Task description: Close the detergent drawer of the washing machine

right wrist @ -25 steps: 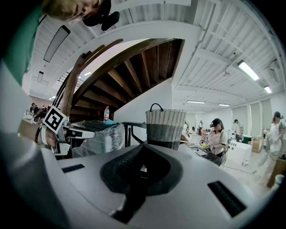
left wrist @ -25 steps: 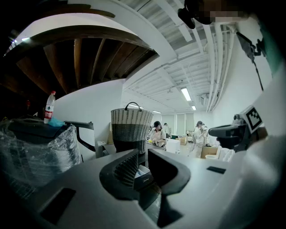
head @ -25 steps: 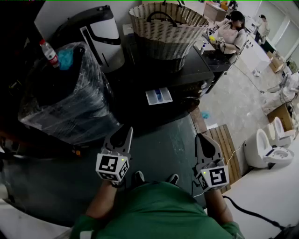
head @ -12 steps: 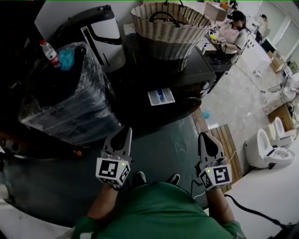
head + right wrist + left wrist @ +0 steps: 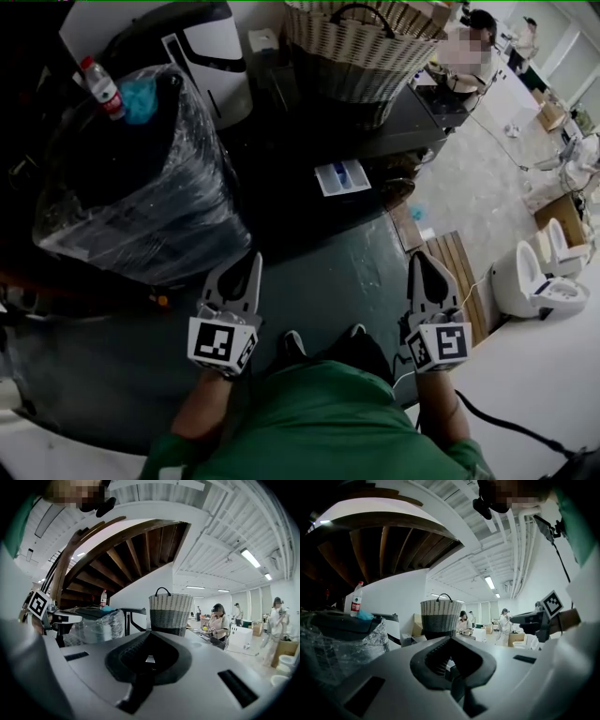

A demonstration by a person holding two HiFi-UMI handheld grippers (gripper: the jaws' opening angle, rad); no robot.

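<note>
The washing machine point(image 5: 412, 117) is a dark box ahead of me, and its white and blue detergent drawer point(image 5: 342, 176) sticks out of the front, open. My left gripper point(image 5: 251, 260) hangs shut and empty above the green floor, well short and to the left of the drawer. Level with it, my right gripper point(image 5: 419, 256) is also shut and empty, short of the drawer and slightly right. In the right gripper view the drawer point(image 5: 150, 659) shows small through the gap behind the closed jaw tips.
A wicker basket point(image 5: 361, 42) sits on the washing machine. A plastic-wrapped black unit point(image 5: 131, 187) with a bottle point(image 5: 98, 86) on top stands at the left, a white appliance point(image 5: 202, 56) behind it. A wooden pallet point(image 5: 455, 281) and toilets point(image 5: 539, 281) lie right. A seated person point(image 5: 459, 66) is far back.
The head view has shifted, so the machine and drawer now sit further right and higher in the picture. Both grippers stay shut and have barely moved relative to me.
</note>
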